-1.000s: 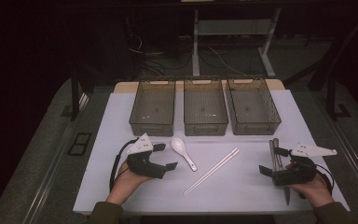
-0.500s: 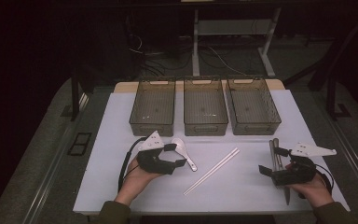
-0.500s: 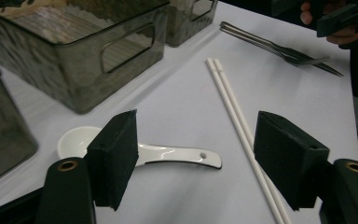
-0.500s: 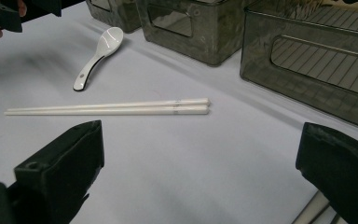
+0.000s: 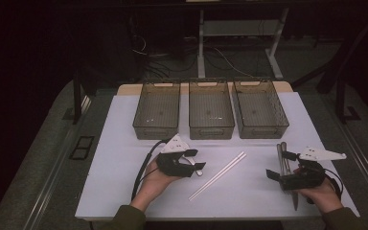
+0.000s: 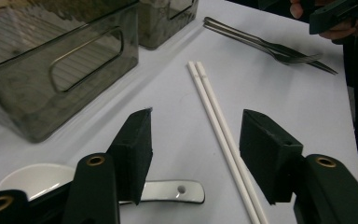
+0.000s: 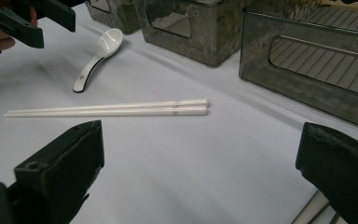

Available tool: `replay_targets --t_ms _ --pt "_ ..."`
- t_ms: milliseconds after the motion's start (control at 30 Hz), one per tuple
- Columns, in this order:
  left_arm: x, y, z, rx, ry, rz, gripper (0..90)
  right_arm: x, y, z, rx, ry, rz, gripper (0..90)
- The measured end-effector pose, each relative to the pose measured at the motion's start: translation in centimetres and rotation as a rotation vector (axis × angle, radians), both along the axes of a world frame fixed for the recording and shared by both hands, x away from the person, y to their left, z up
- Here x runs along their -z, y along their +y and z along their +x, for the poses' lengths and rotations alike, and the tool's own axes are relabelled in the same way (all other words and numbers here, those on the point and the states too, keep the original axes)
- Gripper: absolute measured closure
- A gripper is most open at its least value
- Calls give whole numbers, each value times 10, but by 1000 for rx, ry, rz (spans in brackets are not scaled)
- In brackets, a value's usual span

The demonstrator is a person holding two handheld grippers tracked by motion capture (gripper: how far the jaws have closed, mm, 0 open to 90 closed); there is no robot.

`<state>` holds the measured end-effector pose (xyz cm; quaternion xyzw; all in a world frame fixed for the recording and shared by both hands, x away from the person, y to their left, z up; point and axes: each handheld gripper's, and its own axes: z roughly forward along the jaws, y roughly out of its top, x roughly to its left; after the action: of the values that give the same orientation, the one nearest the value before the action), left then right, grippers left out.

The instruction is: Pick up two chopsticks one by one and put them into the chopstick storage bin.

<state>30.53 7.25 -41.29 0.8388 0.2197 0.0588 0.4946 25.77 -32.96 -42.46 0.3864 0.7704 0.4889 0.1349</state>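
Note:
A white ceramic spoon [image 6: 37, 179] lies on the white table top, its handle [image 6: 172, 191] running under my left gripper [image 6: 196, 135]. Those jaws stand half apart above the handle and have just been closing; neither pad presses on anything. In the high view the left gripper [image 5: 196, 160] covers most of the spoon [image 5: 199, 168]. A pair of white chopsticks [image 5: 218, 175] lies just right of it. My right gripper [image 5: 279, 165] rests near the right edge, wide open and holding nothing, beside metal forks [image 5: 282, 153].
Three smoky see-through bins [image 5: 211, 109] stand in a row along the far side of the table top [image 5: 120, 143]. The chopsticks [image 7: 116, 108] and the spoon [image 7: 98, 58] lie ahead of the right gripper [image 7: 200, 140]. The forks [image 6: 270, 46] lie near the right hand.
My left gripper has slid to the right over the spoon, which it now mostly covers, and its jaws have narrowed. The right gripper has kept still.

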Motion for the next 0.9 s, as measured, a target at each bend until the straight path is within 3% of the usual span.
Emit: replay_targets --t_ms 900 --pt "22 -62 9 11 46 90 648 0 -1 0 -1 2 -8 9"
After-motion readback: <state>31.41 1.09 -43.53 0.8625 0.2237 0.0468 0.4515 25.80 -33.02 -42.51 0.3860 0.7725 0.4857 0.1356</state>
